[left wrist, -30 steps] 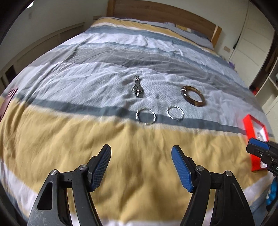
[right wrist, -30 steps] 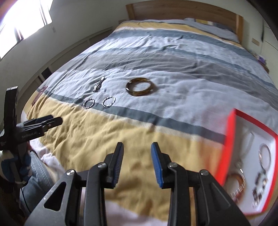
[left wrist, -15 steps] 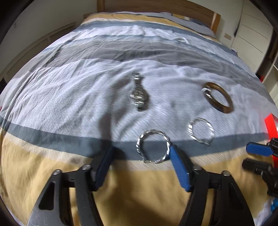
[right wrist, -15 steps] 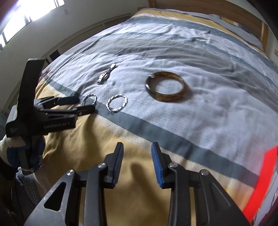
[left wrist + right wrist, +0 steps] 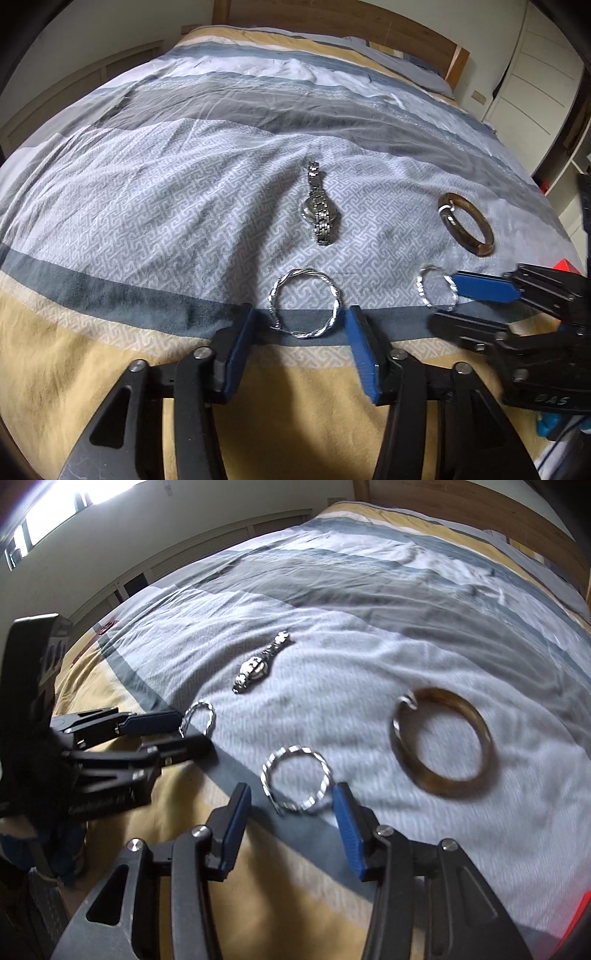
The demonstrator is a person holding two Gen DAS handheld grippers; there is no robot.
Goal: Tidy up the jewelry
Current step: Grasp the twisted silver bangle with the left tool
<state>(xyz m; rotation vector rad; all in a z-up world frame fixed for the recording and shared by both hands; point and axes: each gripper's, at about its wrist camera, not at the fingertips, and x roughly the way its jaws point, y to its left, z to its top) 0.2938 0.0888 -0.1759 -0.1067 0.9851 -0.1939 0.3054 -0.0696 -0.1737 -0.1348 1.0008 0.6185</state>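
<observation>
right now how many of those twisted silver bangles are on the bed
2. One twisted silver bangle lies between the open left tongs on the striped bedcover; the other twisted silver bangle lies just ahead of the open right tongs. None looks hidden.

amber bangle (image 5: 441, 742) blurred, red box (image 5: 565, 264) mostly hidden

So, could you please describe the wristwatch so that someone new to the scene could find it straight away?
Start at the striped bedspread and find its pale grey patterned band, where four pieces of jewellery lie. The wristwatch is farthest toward the headboard, beyond the two twisted silver bangles and left of the brown bangle. It alone is a straight metal link strap, not a ring.
</observation>
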